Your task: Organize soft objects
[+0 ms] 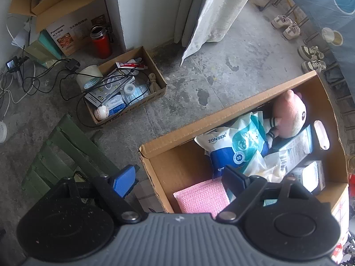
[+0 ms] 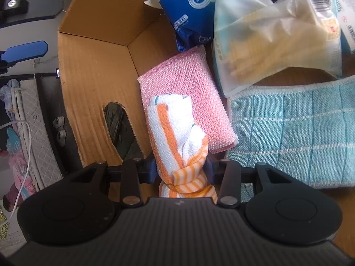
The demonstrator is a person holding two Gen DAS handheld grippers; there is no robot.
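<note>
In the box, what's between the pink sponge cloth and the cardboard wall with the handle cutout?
In the right wrist view, only the knotted orange-striped towel, clamped in the right gripper; otherwise bare cardboard.

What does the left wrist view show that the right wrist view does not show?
Only the left wrist view: the open left gripper, a pink plush, a small box on the floor, shoes. Only the right wrist view: the right gripper shut on a knotted orange-striped towel, a blue checked cloth. Both: the big box, the pink cloth, the blue pack.
</note>
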